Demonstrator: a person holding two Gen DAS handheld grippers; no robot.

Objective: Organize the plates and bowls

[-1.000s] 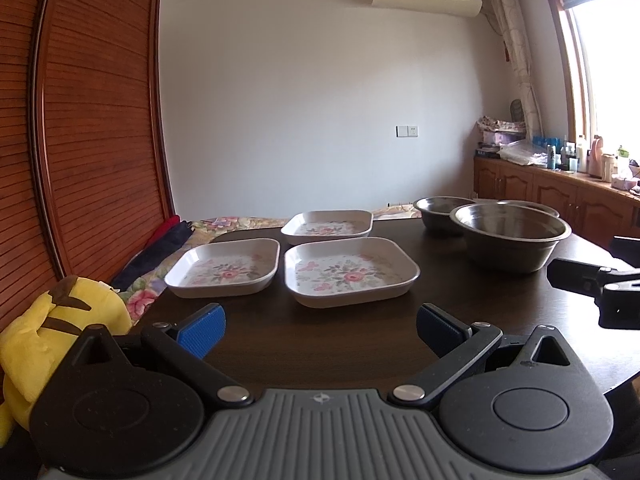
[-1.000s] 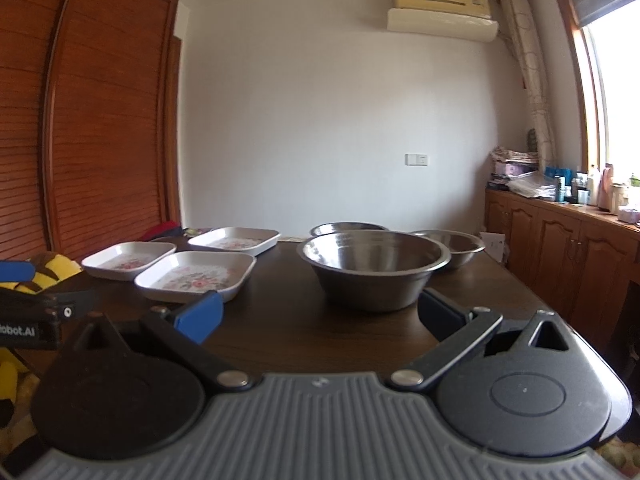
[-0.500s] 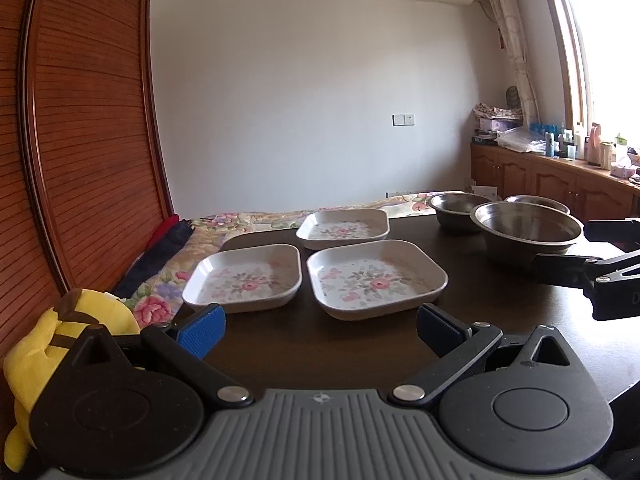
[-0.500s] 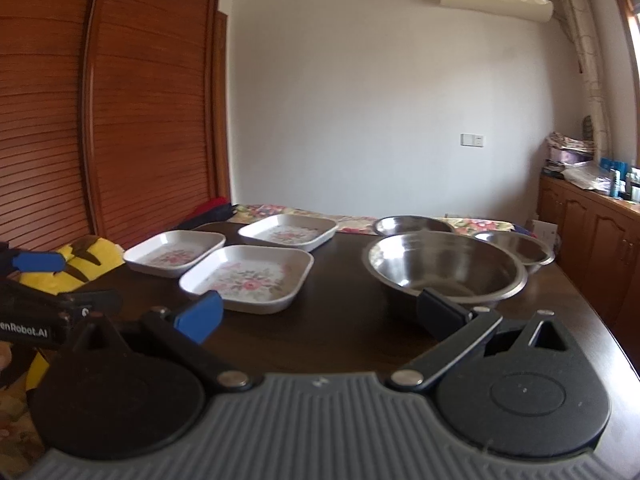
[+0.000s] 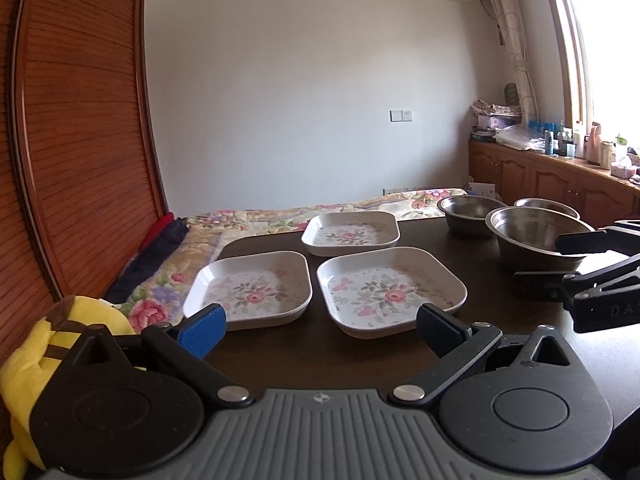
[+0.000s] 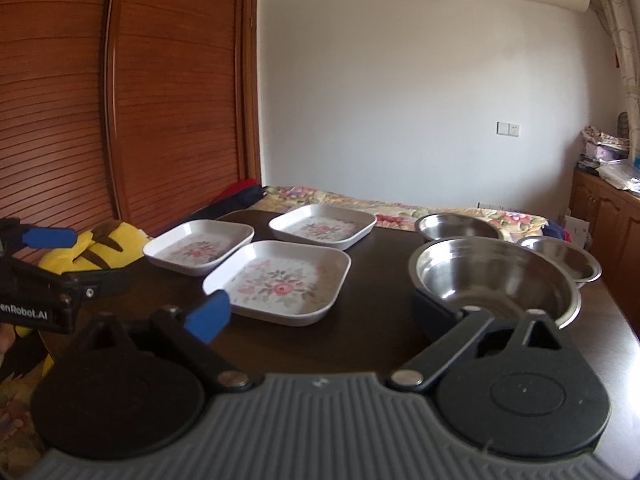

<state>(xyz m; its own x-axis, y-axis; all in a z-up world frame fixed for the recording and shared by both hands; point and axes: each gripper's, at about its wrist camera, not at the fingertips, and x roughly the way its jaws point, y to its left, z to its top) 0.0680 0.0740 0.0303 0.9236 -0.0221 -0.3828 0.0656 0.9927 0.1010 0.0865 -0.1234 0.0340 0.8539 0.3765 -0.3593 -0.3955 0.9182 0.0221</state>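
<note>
Three square white floral plates lie on the dark table (image 5: 328, 356): a near-left one (image 5: 250, 288), a near-right one (image 5: 390, 290) and a far one (image 5: 351, 233). Three steel bowls stand to the right: a large near one (image 6: 494, 276), one behind it (image 6: 456, 226) and a small one (image 6: 562, 256) at the far right. My left gripper (image 5: 320, 326) is open and empty, just short of the two near plates. My right gripper (image 6: 316, 312) is open and empty, with its right finger next to the large bowl's near side.
A yellow plush toy (image 5: 32, 344) lies off the table's left edge. A bed with a floral cover (image 5: 304, 210) lies beyond the table. A wooden louvred wardrobe (image 5: 76, 140) stands at the left. Wooden cabinets (image 5: 552, 178) with clutter line the right wall.
Both grippers have risen and tilted down, so the plates and bowls sit lower and closer in view. The right gripper has closed in on the large bowl. Nothing was grasped.
</note>
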